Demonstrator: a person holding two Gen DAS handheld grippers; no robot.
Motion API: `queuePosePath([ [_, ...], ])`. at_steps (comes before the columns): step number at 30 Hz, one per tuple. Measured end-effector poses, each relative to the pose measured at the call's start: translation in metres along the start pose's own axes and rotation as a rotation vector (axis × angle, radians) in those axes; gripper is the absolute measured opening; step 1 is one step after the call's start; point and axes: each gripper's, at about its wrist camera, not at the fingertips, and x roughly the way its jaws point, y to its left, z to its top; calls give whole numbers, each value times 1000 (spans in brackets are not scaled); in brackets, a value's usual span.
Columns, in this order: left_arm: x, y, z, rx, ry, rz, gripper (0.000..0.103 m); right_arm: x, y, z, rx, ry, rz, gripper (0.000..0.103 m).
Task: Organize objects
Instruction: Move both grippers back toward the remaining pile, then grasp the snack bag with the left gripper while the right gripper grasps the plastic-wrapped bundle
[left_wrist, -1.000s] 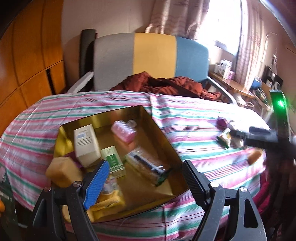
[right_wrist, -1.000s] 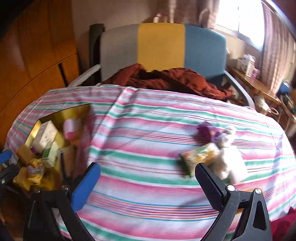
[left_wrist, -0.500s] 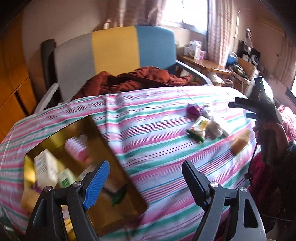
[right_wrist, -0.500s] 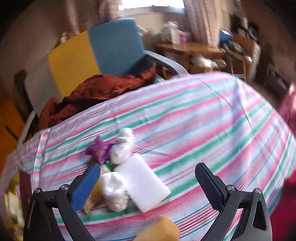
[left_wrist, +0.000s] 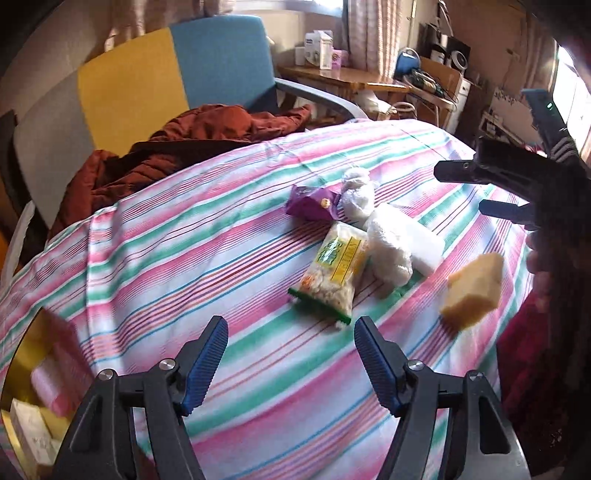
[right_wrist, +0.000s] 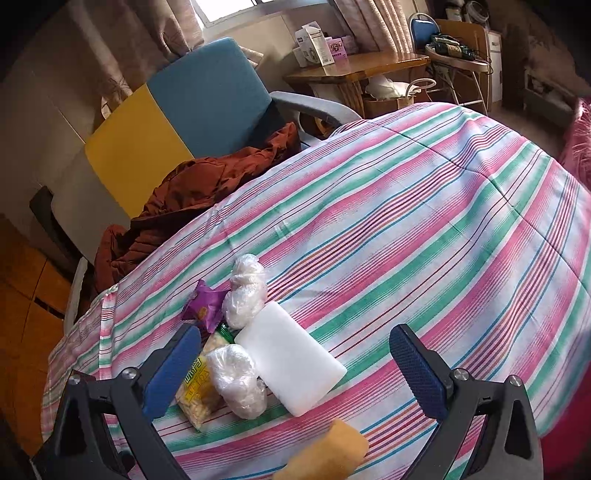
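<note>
Loose items on the striped tablecloth (left_wrist: 207, 258): one purple snack packet (left_wrist: 310, 203), one yellow-and-green snack packet (left_wrist: 332, 273), two clear plastic-wrapped white bundles (right_wrist: 245, 291) and (right_wrist: 236, 380), one white block (right_wrist: 291, 365) and one yellow sponge (left_wrist: 474, 288). The packets, bundles and block lie touching in one cluster; the sponge lies just beside it, nearer the table edge. Left gripper (left_wrist: 291, 350): jaws apart, having just been closing, nothing between them, held over bare cloth short of the yellow-and-green packet. Right gripper (right_wrist: 295, 365): jaws wide apart above the white block and one bundle, pads not touching either. Gold box (left_wrist: 22, 354) at the left edge, blurred, holds a pink item (left_wrist: 55, 380) and a pale carton (left_wrist: 31, 432). Behind the table, a grey, yellow and blue chair (right_wrist: 177, 114) carries a rust-brown garment (right_wrist: 192, 192).
</note>
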Motion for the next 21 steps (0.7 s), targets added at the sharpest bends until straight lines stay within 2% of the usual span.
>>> queuePosePath([
  [2,18,-7,8,36,26,-6,72,2,-2,0,9,12,8,103],
  [6,43,-23,21,145,19,-31,72,2,-4,1,24,22,29,103],
  [10,70,-29,33,178,58,-55,72,3,-2,1,22,28,45,103],
  [12,87,-28,39,160,82,-69,70,4,-3,1,24,30,48,103],
  [15,100,-22,40,110,103,-116,57,5,-4,1,28,33,47,103],
  [18,95,-16,33,64,87,-104,48,7,-3,0,24,38,44,103],
  [21,85,-5,22,-9,95,-105,46,7,2,-1,-7,35,38,103],
])
